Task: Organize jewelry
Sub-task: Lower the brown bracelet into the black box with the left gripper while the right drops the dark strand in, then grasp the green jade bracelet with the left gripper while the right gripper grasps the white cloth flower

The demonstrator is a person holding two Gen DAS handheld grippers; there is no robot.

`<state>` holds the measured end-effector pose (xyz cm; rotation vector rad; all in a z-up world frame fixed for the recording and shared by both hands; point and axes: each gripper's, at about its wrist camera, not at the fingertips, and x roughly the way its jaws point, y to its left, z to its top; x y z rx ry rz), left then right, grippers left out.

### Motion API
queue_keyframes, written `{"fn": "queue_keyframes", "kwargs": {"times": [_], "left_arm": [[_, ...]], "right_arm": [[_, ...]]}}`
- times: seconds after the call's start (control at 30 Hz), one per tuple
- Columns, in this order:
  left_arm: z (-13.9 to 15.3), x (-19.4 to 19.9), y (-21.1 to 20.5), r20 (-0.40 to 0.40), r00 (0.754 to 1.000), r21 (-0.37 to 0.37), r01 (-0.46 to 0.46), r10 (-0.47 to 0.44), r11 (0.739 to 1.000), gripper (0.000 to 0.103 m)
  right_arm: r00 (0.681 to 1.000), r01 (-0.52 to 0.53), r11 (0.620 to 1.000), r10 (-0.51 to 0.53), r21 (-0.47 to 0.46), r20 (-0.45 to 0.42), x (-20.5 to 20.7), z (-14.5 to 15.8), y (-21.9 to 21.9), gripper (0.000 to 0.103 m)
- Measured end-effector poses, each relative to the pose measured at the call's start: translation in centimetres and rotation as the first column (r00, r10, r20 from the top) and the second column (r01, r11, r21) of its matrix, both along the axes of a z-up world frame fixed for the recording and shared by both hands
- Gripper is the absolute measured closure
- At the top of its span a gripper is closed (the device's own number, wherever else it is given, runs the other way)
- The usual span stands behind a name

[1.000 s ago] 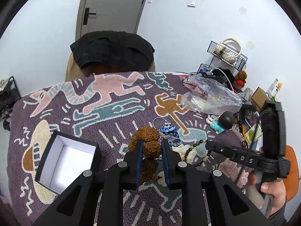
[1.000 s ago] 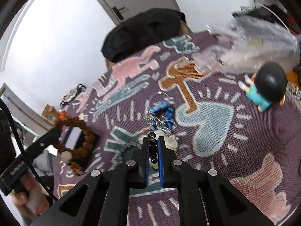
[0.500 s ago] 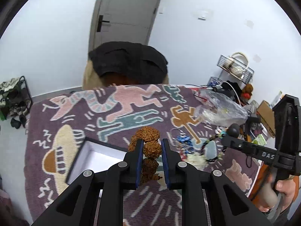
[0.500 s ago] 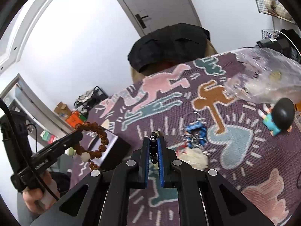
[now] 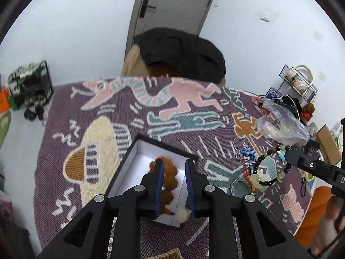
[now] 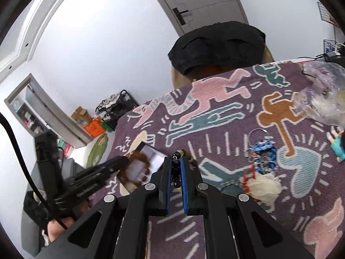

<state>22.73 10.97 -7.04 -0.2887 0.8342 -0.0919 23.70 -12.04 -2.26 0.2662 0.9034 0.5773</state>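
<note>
Both tools swung over the patterned cloth (image 5: 64,116) — left (image 5: 172,168) opening above white box (image 5: 138,151), right (image 6: 175,168) pinching dark beads (image 6: 175,172).

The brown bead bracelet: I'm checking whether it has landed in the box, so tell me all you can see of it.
The brown bead bracelet is a loop of large, knobbly, seed-like brown beads with one pale round bead at its near end. It lies over the white inside of the open black box, between the fingers of the left gripper, whose jaws have just been opening. Whether it rests on the floor is unclear.

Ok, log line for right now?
left gripper: jaws just opening, brown bracelet between, over box | right gripper: shut on beads
</note>
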Motion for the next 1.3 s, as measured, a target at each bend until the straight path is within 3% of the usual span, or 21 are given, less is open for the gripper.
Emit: {"fn": "queue_keyframes", "kwargs": {"times": [0.07,0.13,0.2,0.63,0.7,0.73,0.77,1.0,1.3], "left_arm": [[-0.2,-0.1,0.5,-0.006,1.0,-0.016,-0.004,0.004,1.0,0.069],[0.2,-0.6,0.9,0.019,1.0,-0.005,-0.023,0.023,1.0,0.045],[0.7,-1.3,1.4,0.06,0.997,0.021,-0.049,0.048,0.999,0.037],[0.3,-3.8,6.0,0.066,0.988,0.039,-0.141,0.139,0.989,0.037],[0.1,-3.8,6.3,0.067,0.987,0.043,-0.151,0.148,0.988,0.037],[0.1,-3.9,6.4,0.067,0.986,0.044,-0.155,0.152,0.987,0.037],[0.1,-3.9,6.4,0.067,0.986,0.043,-0.158,0.155,0.987,0.037],[0.5,-3.6,4.6,0.085,0.987,0.051,-0.141,0.136,0.989,0.026],[1.1,-2.9,-0.6,0.093,0.995,0.068,-0.032,0.025,0.997,0.024]], "right_arm": [[1.0,-0.013,1.0,0.013,0.004,-0.006,0.1,-0.2,0.8,0.094],[1.0,-0.024,1.0,0.024,0.007,-0.01,0.2,-0.2,1.6,0.094],[0.999,-0.041,0.999,0.042,0.012,-0.012,0.3,-0.2,2.5,0.094],[0.984,-0.16,0.987,0.162,0.03,-0.07,1.3,-1.4,10.1,0.093],[0.983,-0.161,0.987,0.161,0.004,-0.084,1.4,-1.8,10.7,0.08],[0.982,-0.162,0.987,0.161,-0.003,-0.097,1.5,-2.1,10.7,0.054],[0.983,-0.154,0.988,0.154,0.001,-0.098,1.5,-2.3,10.5,0.038],[0.995,-0.084,0.996,0.083,-0.006,-0.059,0.5,-2.1,5.9,0.036],[0.999,0.034,0.999,-0.035,-0.017,-0.032,-0.7,-1.7,-2.1,0.036]]}}
